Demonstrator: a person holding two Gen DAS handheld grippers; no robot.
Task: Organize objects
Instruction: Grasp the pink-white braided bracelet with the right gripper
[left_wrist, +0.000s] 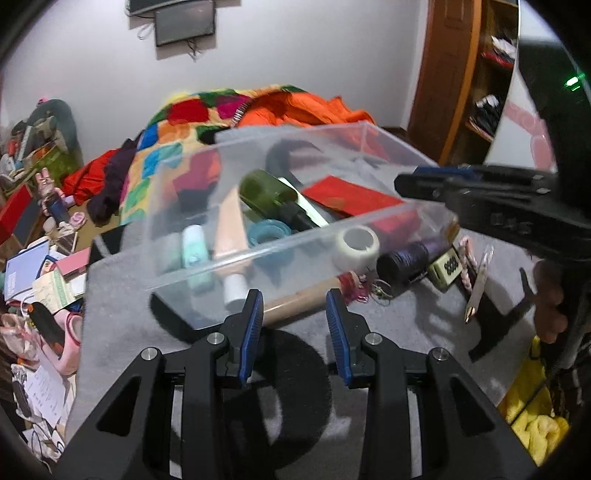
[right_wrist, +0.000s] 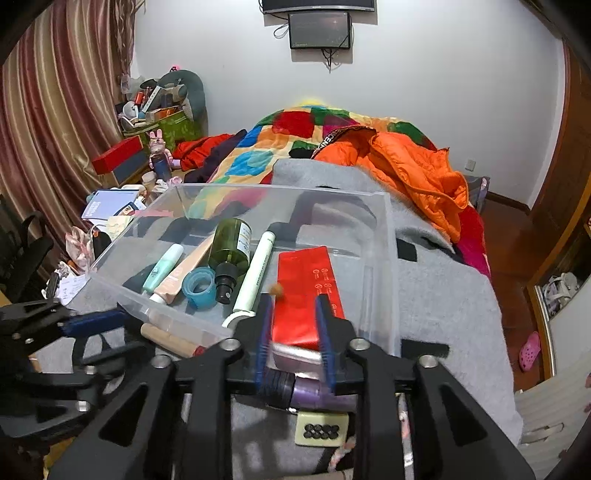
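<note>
A clear plastic bin (left_wrist: 177, 192) (right_wrist: 384, 229) stands on a grey blanket (left_wrist: 122, 295) (right_wrist: 443, 295). It holds a green bottle (left_wrist: 267, 192) (right_wrist: 232, 240), a red packet (left_wrist: 354, 195) (right_wrist: 303, 291), a blue tape roll (right_wrist: 199, 286), tubes and a white stick. Outside its near wall lie a white tape roll (left_wrist: 356, 245), a dark purple cylinder (left_wrist: 402, 262) (right_wrist: 314, 393), a wooden roller (left_wrist: 295, 301) (right_wrist: 170, 341), a pale lock (left_wrist: 445, 266) (right_wrist: 321, 428) and a pen (left_wrist: 476, 291). My left gripper (left_wrist: 294, 299) is open before the roller. My right gripper (right_wrist: 294, 306) (left_wrist: 410, 182) is open and empty over the bin's near wall.
A patchwork quilt (right_wrist: 266, 147) and an orange jacket (right_wrist: 406, 166) lie behind the bin. Cluttered boxes and papers (left_wrist: 37, 273) crowd the left side. A wooden shelf (left_wrist: 480, 74) stands at the right. A yellow cloth (left_wrist: 532, 406) lies lower right.
</note>
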